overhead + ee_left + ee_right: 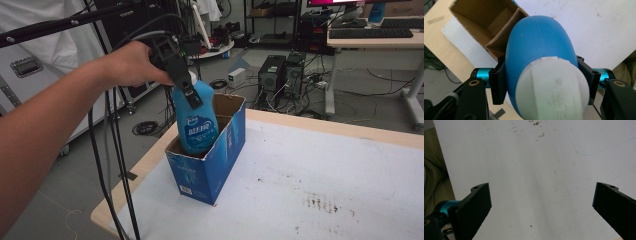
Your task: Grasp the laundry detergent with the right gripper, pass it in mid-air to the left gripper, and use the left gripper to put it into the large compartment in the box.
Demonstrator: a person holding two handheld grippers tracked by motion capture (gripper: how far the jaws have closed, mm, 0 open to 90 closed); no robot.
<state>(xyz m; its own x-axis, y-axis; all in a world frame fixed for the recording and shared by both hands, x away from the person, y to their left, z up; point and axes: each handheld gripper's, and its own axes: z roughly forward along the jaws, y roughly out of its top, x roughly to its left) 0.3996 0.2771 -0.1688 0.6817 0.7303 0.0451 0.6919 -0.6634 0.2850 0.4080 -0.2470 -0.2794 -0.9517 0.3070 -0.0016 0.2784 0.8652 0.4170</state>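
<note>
Forearm and hand sweep in from the near left of the high view, carrying the left gripper (182, 80) above the box. Its jaws are clamped on the blue bottle (197, 120), one on each side of the bottle's upper body just below the white cap (552, 88), as the left gripper view shows close up. That bottle stands roughly upright with its lower part down inside the blue cardboard box (220, 165), in the left-hand compartment, while its shoulders and label rise above the rim. A cardboard divider (499, 37) splits the open box, and the far compartment looks bare brown inside. Box and bottle sit at the left end of the white counter (320, 175), close to its pale wooden edge. Over in the right gripper view, the right gripper (541, 207) hangs over stained white counter surface, its jaws wide apart with nothing between them.
</note>
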